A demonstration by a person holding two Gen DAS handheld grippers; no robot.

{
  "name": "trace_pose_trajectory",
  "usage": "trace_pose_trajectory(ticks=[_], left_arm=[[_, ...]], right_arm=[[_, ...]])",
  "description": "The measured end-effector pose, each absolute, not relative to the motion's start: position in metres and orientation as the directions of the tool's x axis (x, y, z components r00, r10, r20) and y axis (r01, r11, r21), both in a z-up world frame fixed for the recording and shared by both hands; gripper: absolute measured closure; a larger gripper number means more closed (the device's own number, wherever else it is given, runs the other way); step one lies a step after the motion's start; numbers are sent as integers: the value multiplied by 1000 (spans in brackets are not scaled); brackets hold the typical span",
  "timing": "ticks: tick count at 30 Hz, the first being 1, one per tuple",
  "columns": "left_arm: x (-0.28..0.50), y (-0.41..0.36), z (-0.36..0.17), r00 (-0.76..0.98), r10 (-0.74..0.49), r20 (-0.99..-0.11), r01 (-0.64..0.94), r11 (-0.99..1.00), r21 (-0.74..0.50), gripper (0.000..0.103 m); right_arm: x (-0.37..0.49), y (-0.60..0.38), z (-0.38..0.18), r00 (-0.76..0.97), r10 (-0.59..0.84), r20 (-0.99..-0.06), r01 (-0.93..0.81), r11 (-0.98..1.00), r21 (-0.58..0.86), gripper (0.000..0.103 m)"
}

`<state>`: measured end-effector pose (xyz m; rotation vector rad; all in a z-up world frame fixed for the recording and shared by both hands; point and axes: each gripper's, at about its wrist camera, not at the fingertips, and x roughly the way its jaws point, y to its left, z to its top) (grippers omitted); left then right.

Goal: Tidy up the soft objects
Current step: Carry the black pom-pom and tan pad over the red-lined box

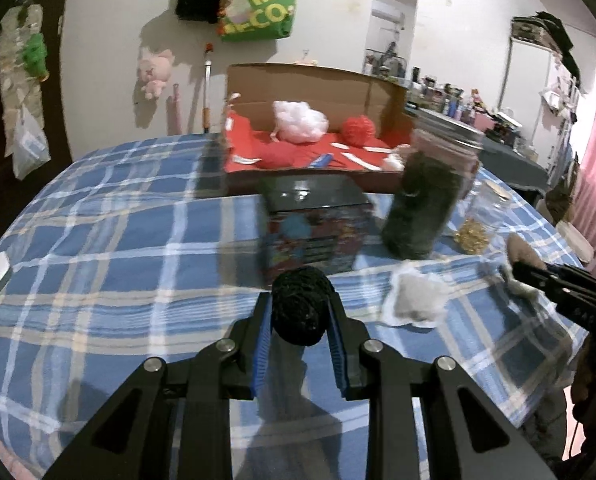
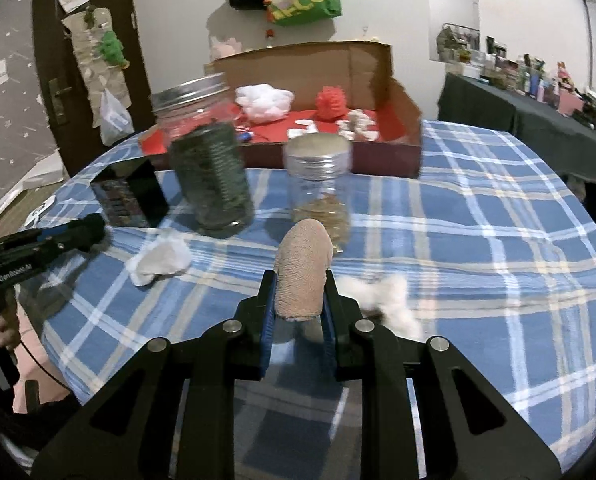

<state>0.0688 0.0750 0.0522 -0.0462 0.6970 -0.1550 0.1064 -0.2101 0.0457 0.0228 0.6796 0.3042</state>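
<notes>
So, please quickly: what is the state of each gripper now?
Left gripper: closed on the black yarn ball.
Right gripper: closed on the beige fabric roll.

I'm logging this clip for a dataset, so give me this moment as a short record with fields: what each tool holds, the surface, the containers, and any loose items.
left tool: shut on black yarn ball
right tool: shut on beige roll
surface: blue plaid cloth
box: open cardboard, red inside, holds white puff and red pompom
jars: dark-filled jar; clear jar with silver lid, gold bits at bottom
loose items: white pad on cloth; white fluff beside right tool
other: dark tin in front of box
</notes>
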Motion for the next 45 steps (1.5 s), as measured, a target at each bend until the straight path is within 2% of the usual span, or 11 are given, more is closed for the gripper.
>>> trace_pose_trajectory(ticks=[14, 26, 31, 45], left_arm=[[95, 117, 57, 741, -87, -666, 68, 996, -54, 75], [139, 131, 65, 703, -214, -678, 215, 973, -83, 75], [153, 128, 71, 697, -237, -677, 276, 960, -52, 75], [189, 131, 81, 632, -363, -685, 418, 904, -94, 75]], right_arm=[[135, -247, 51, 730, 223, -646, -189, 974, 124, 84], [181, -265, 53, 652, 330, -682, -268, 943, 199, 83], [198, -267, 55, 611, 382, -693, -332, 919, 214, 83], [241, -278, 66, 547, 514, -661, -457, 844, 280, 83]])
